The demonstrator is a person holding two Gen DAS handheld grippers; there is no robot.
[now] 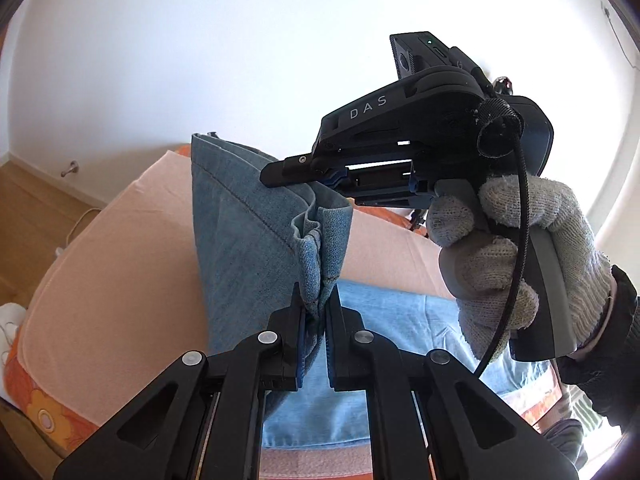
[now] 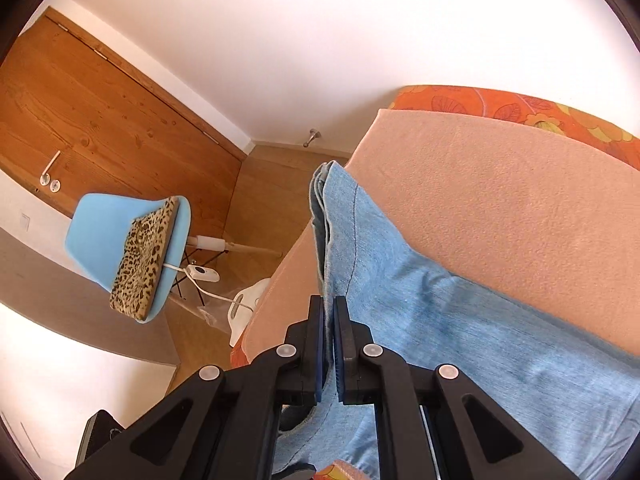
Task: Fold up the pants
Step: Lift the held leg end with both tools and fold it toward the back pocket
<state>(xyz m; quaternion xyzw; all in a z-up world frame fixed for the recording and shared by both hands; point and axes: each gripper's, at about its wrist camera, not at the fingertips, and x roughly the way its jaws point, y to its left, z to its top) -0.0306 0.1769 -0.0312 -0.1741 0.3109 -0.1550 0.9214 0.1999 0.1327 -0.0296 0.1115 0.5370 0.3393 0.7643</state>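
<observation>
Light blue denim pants (image 1: 248, 232) lie partly on a bed, with one end lifted off it. My left gripper (image 1: 316, 312) is shut on a bunched edge of the pants. My right gripper (image 1: 288, 174), held in a grey gloved hand (image 1: 516, 256), shows in the left wrist view pinching the same lifted edge a little farther along. In the right wrist view the right gripper (image 2: 328, 320) is shut on the folded denim edge, and the pants (image 2: 420, 300) run away from it over the bed.
The bed has a peach blanket (image 2: 500, 208) over an orange flowered sheet (image 2: 500, 108). Beside the bed stand a blue chair (image 2: 104, 232) with a leopard-print cushion (image 2: 144, 256), a white corded device (image 2: 244, 304) on the wooden floor, and a wooden door (image 2: 100, 120).
</observation>
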